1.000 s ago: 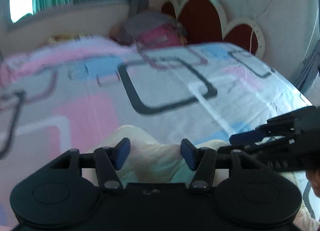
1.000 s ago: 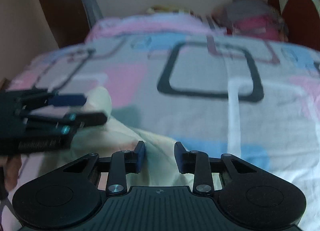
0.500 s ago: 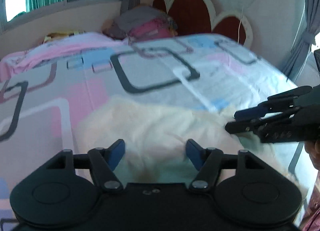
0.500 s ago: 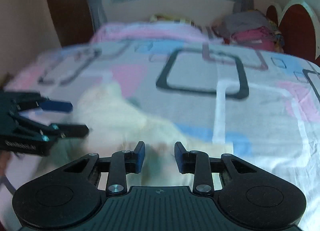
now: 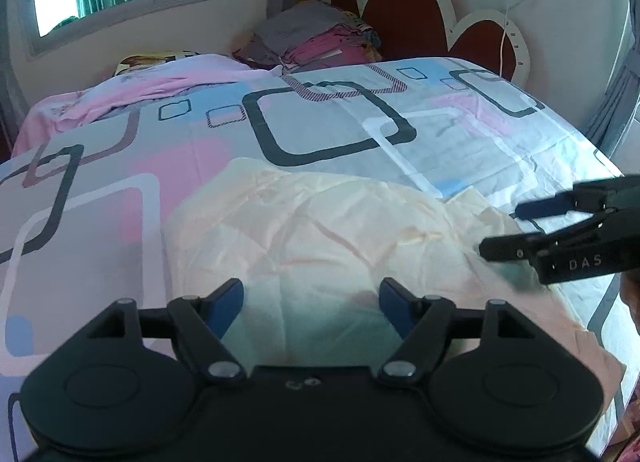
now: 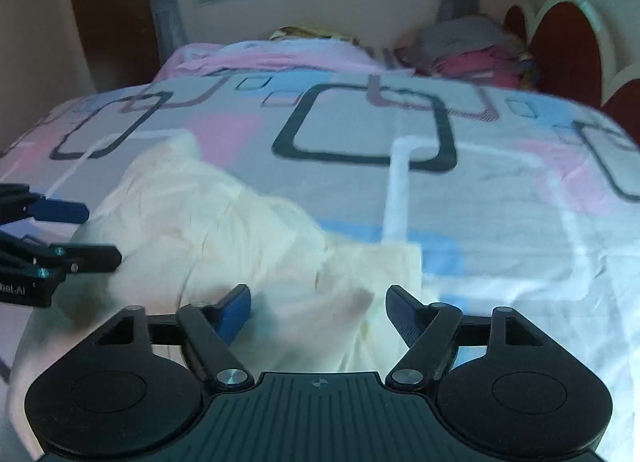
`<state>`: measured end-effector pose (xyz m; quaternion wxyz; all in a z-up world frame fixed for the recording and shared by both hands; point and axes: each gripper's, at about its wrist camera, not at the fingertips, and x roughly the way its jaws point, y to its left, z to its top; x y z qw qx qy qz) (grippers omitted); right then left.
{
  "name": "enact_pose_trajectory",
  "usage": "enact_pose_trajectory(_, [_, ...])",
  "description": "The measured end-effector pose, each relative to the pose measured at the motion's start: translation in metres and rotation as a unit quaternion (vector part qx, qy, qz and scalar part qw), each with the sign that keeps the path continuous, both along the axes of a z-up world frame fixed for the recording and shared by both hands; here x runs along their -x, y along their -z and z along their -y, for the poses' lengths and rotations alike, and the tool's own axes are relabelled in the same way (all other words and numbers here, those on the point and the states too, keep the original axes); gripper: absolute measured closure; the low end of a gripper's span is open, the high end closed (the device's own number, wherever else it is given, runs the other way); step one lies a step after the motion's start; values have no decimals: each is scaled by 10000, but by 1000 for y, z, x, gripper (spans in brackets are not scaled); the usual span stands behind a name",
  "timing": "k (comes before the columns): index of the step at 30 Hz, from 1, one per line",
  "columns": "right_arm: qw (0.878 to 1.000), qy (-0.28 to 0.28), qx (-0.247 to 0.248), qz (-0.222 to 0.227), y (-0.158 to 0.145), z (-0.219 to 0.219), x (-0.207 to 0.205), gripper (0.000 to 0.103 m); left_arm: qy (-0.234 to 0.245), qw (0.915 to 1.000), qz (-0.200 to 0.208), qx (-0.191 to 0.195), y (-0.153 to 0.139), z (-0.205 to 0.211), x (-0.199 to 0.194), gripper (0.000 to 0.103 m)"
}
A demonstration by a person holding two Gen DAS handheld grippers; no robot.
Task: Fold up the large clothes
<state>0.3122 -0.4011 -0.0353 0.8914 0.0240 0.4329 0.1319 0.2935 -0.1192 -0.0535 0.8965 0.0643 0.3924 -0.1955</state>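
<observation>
Release is under way on both sides. The left gripper (image 5: pixel 311 304) is seen with its jaws opening, wider apart than a second ago, and nothing is pinched between the blue pads; the cream garment (image 5: pixel 320 234) merely lies beneath the gap. The right gripper (image 6: pixel 318 314) has its jaws opening too, sprung out from the narrow pinch that was kept half a second back, and no cloth is caught in them. The garment has been let go and dropped flat onto the bed (image 5: pixel 120 166), where a moment before it was bunched up close under the fingers. This is judged to be the lay-out step finished, with the folds themselves not yet begun.

Nearest, the garment's lower part is hidden below both tools. Just beyond, its body is spread with creases, the left border running up beside a pink patch of the sheet, and a flap with a straight edge (image 6: pixel 400 258) is laid out toward the right. That flap and the left border are read as the easiest places to be taken next.

Farther on, a broad stretch of patterned sheet is left bare, so room for swinging cloth over is ample. At the far end, a stack of folded clothes (image 5: pixel 316 42) is set against the headboard (image 5: pixel 400 14), well apart from the work.
</observation>
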Motion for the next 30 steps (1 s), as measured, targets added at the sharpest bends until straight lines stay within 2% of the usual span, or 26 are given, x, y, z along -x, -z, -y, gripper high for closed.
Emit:
enact_pose_trajectory(5, [9995,126,-116,-269,18,16,4,30,-141,9997,-51,-192,9,7,7,26])
enact_pose_trajectory(7, [9986,268,-337,-300,17,26,6,30,-193,9995,-74,-249,9,10,5,25])
enact_pose_trajectory(9, [9951,501,-811,-256,9,46,12,30,-237,9996,-80,-124,3,6,6,25])
enact_pose_trajectory(11, [9857,833,-1418,-361,9,75,18,30,-350,9993,-95,45,-1,-6,9,17])
enact_pose_trajectory(13, [9727,1033,-1989,-595,18,100,23,28,-476,9985,-127,230,-1,-18,14,16])
enact_pose_trajectory(14, [9656,1093,-2243,-725,25,110,26,15,-564,9974,-205,393,0,-27,16,15])
enact_pose_trajectory(15, [9571,1130,-2537,-825,32,119,30,12,-677,9955,-307,585,3,-37,19,15])
enact_pose_trajectory(19, [9289,1188,-3320,-1128,52,133,45,0,-920,9841,-697,1347,18,-69,29,16])
enact_pose_trajectory(23, [9012,1154,-3875,-1561,73,129,48,0,-993,9703,-1069,1928,38,-82,37,16])
enact_pose_trajectory(26, [8915,1026,-4032,-1793,85,119,49,0,-1060,9636,-1176,2153,46,-86,39,15])
enact_pose_trajectory(30, [8973,864,-3994,-1666,81,112,50,0,-1071,9599,-1286,2249,51,-90,40,15])
